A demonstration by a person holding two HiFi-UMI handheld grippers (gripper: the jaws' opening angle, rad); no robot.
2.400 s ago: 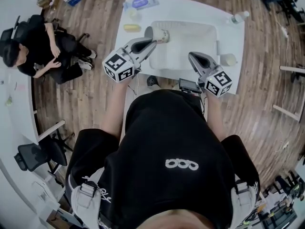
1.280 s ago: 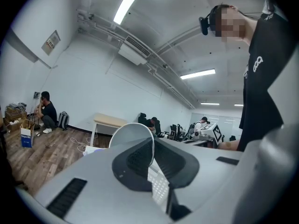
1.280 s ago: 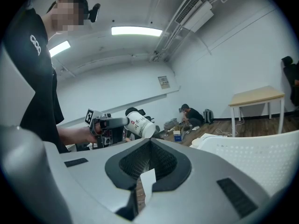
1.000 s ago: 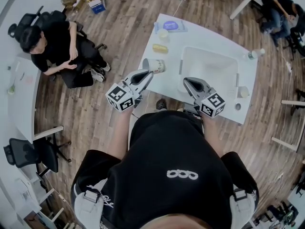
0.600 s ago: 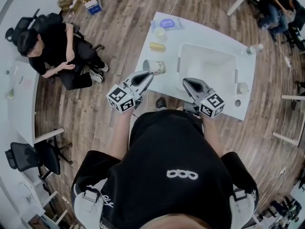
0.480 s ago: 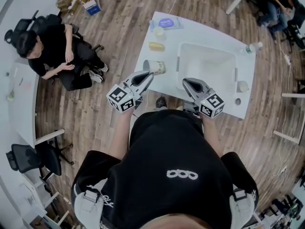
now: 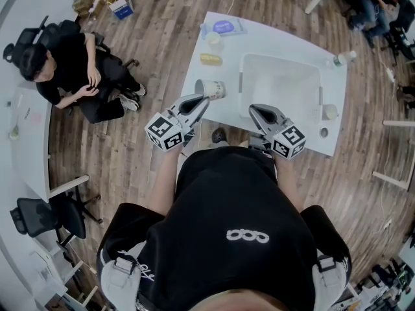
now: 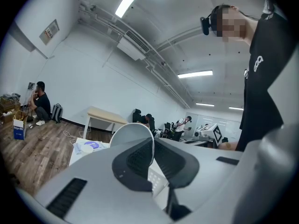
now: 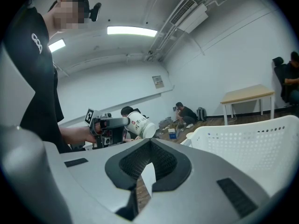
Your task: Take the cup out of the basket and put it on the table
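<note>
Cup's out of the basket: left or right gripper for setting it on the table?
Left. The left gripper is shut on the rim of the cup, holding it tilted over the table beside the basket. The right gripper is empty, jaws together, near the basket's front edge.

White cup with seemingly red print, white perforated basket, white table.

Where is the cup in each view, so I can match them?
Head view: cup upper middle, in the left gripper, left of basket.
Left gripper view: cup centre, rim between the jaws.
Right gripper view: cup left of centre.
Shared landmark: white basket, head and right gripper views.
</note>
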